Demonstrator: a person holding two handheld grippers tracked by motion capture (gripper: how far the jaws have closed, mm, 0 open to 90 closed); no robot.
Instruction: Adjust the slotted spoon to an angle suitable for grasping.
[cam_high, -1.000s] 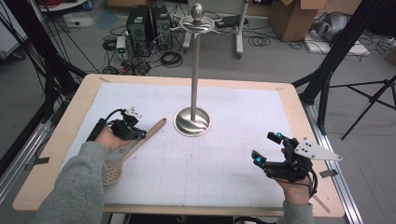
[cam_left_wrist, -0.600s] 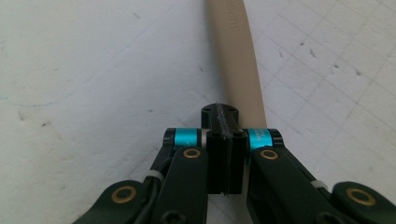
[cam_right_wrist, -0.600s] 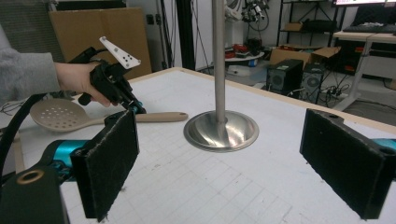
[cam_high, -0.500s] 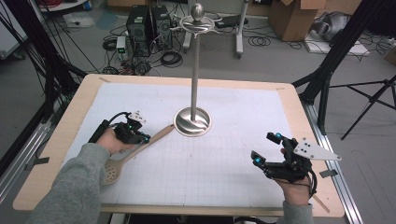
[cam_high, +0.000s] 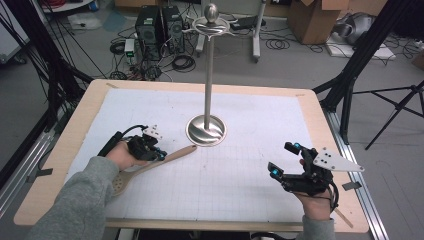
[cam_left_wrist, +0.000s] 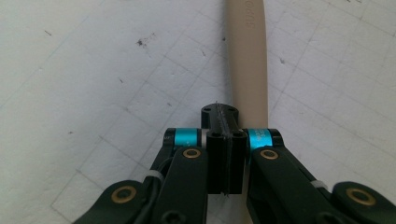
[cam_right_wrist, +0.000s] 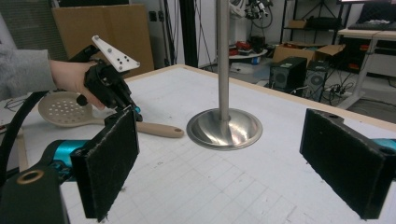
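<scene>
Left gripper (cam_high: 159, 153) positioned at table's left-front area, above handle of beige slotted spoon (cam_high: 150, 167); jaws pressed together, spoon handle (cam_left_wrist: 247, 70) seen just beside and beyond them, apparently not clamped. Spoon laid flat on white grid mat (cam_high: 240, 170), perforated bowl toward person, handle tip near base of metal stand (cam_high: 206, 131). Right gripper (cam_high: 283, 159) held at right-front, well apart from spoon; jaws spread wide, nothing held. Stand upright at mat centre.
</scene>
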